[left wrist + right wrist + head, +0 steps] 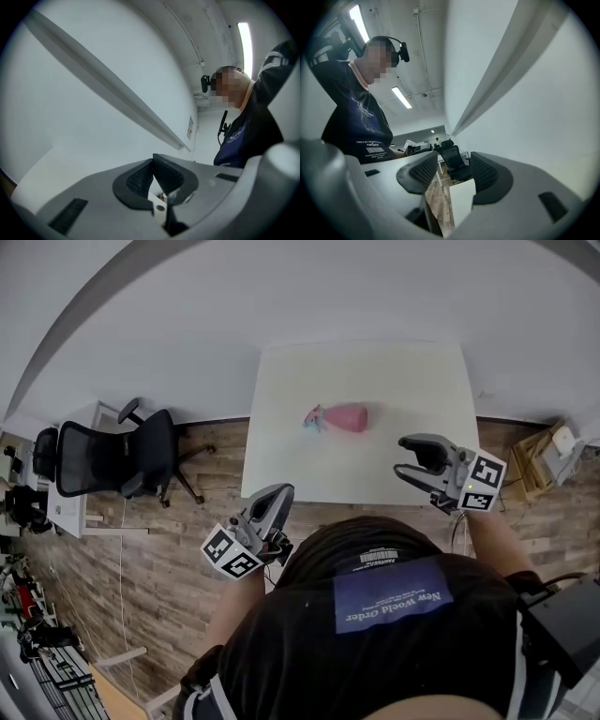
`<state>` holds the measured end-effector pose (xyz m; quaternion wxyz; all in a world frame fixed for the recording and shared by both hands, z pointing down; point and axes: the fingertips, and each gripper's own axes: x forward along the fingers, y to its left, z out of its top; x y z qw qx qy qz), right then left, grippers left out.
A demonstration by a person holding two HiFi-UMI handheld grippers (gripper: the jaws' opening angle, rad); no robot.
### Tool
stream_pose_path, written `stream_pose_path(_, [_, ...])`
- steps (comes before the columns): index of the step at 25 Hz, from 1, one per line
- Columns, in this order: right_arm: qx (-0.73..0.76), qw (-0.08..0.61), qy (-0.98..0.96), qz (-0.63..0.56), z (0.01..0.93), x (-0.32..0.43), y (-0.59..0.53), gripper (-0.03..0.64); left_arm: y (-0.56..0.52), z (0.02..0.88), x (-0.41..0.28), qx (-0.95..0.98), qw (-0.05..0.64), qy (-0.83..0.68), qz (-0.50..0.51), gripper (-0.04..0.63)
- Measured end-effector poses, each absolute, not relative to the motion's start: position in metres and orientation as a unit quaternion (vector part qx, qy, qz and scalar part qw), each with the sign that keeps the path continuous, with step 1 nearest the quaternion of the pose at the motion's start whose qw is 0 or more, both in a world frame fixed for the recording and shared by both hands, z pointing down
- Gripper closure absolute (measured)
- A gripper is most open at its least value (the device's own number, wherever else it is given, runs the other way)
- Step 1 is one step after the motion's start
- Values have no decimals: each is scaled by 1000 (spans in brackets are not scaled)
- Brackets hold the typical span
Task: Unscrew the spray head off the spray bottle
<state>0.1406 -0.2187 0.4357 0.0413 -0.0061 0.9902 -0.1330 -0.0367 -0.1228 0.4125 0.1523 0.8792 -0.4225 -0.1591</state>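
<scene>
Closest to the head camera is the person's black shirt point(394, 601) with its blue patch, filling the bottom of the view. At the far left, a black office chair point(122, 456) stands on the wooden floor point(159, 549) beside a light desk point(70, 507).

Next comes the left gripper point(272, 502), held over the floor just short of the near left corner of the white table point(375, 371), with its marker cube point(230, 554) towards the person. In the left gripper view its fingers are pressed together at the tips point(152, 161) with nothing between them, and behind them there is only a white wall and the person's torso.

The pink spray bottle point(342, 416) lies on its side near the middle of the table. Its pale spray head point(313, 417) is at the left end and looks to be still on the bottle. Both grippers are well apart from it.

To the right, the right gripper point(405, 456) hangs over the table's near right part, its marker cube point(481, 482) past the table's edge. Its fingers are spread, and the right gripper view shows only floor, a table corner and the chair through the gap point(453, 161). A cardboard box point(539, 460) sits on the floor at the far right.
</scene>
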Motion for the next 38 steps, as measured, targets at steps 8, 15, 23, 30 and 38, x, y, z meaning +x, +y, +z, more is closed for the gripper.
stream_pose_path(8, [-47, 1, 992, -119, 447, 96, -238, 380, -164, 425, -87, 894, 161, -375, -184, 591])
stream_pose_path(15, [-100, -26, 989, -110, 445, 7, -260, 350, -203, 423, -174, 915, 160, -319, -186, 591])
stream_pose_path(23, [-132, -57, 982, -123, 461, -41, -268, 322, -222, 438, -224, 924, 174, -282, -191, 591])
stream_pose_path(30, [-130, -106, 977, -132, 486, -62, -270, 296, -225, 451, -244, 917, 191, -281, -210, 591])
stream_pose_path(38, [-82, -139, 980, -114, 515, -44, -311, 271, -249, 456, -218, 905, 197, -320, -201, 591])
